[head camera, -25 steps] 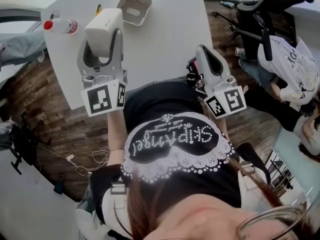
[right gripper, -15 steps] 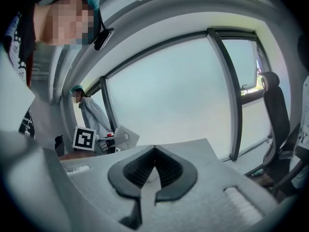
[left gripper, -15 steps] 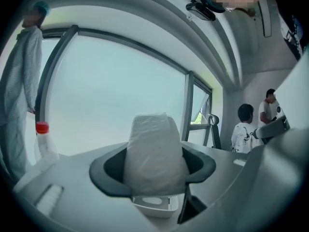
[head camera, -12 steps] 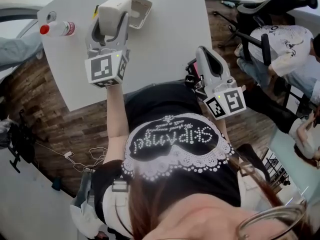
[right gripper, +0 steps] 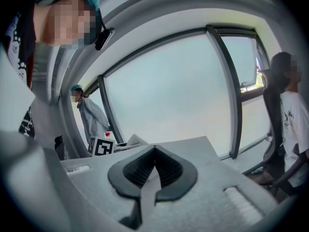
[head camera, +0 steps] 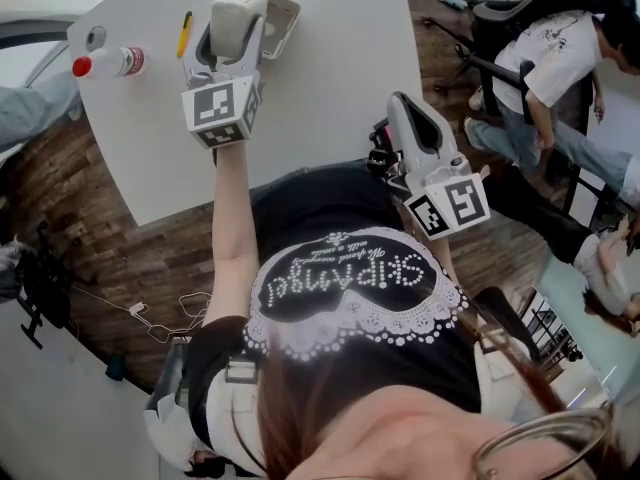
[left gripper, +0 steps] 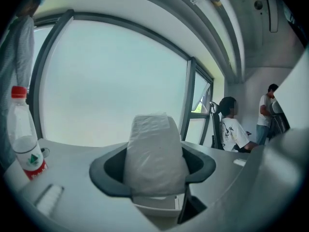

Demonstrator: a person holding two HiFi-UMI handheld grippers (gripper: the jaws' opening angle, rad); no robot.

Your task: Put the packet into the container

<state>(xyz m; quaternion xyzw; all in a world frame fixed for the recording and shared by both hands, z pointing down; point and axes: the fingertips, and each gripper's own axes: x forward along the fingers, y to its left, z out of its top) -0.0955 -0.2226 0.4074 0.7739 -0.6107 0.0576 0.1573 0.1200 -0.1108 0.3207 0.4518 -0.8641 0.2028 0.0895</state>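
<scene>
White packet (left gripper: 153, 149): clamped upright between the fingers (left gripper: 110, 174) of the left gripper (left gripper: 152, 170), just above the container (left gripper: 155, 206). Over the last second this gripper has travelled from the near edge of the table (head camera: 330, 88) out to the container. Judged ready for lowering and release.

Right gripper (right gripper: 153, 170): fingers pressed together, nothing between them, well short of the container, position unchanged.

Head view: the packet overlaps the container's near rim; its height cannot be told.

Left gripper view: the open rim lies directly beneath the packet.

Bottle (head camera: 110, 61): well left of the container.
</scene>
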